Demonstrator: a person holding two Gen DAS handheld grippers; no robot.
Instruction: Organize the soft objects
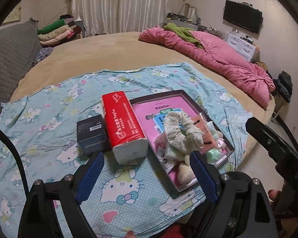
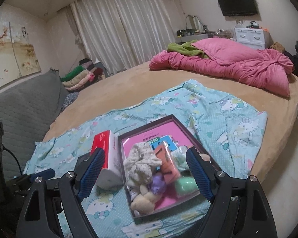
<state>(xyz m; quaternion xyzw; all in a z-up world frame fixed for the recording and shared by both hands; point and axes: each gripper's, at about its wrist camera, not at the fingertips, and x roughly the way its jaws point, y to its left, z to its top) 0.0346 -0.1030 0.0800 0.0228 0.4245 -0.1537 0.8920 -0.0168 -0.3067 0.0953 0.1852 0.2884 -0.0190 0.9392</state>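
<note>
A shallow dark box [image 1: 226,144] with a pink lining lies on a Hello Kitty cloth [image 1: 49,123] on the bed. In it are a floral scrunchie [image 1: 181,132], a cream plush toy [image 1: 185,172], a green soft ball [image 1: 213,154] and an orange packet [image 1: 200,123]. The box [image 2: 127,194] also shows in the right wrist view with the scrunchie [image 2: 141,164], plush toy [image 2: 143,200], purple piece [image 2: 158,184] and green ball [image 2: 185,185]. My left gripper [image 1: 147,159] is open and empty, just before the tissue pack [image 1: 125,125]. My right gripper [image 2: 144,155] is open and empty above the box.
A red tissue pack [image 2: 106,154] and a small dark box [image 1: 91,134] lie left of the box. A pink quilt [image 2: 228,67] with a green cloth is heaped at the bed's far right. A grey sofa [image 2: 19,107] and folded blankets [image 2: 79,77] stand left.
</note>
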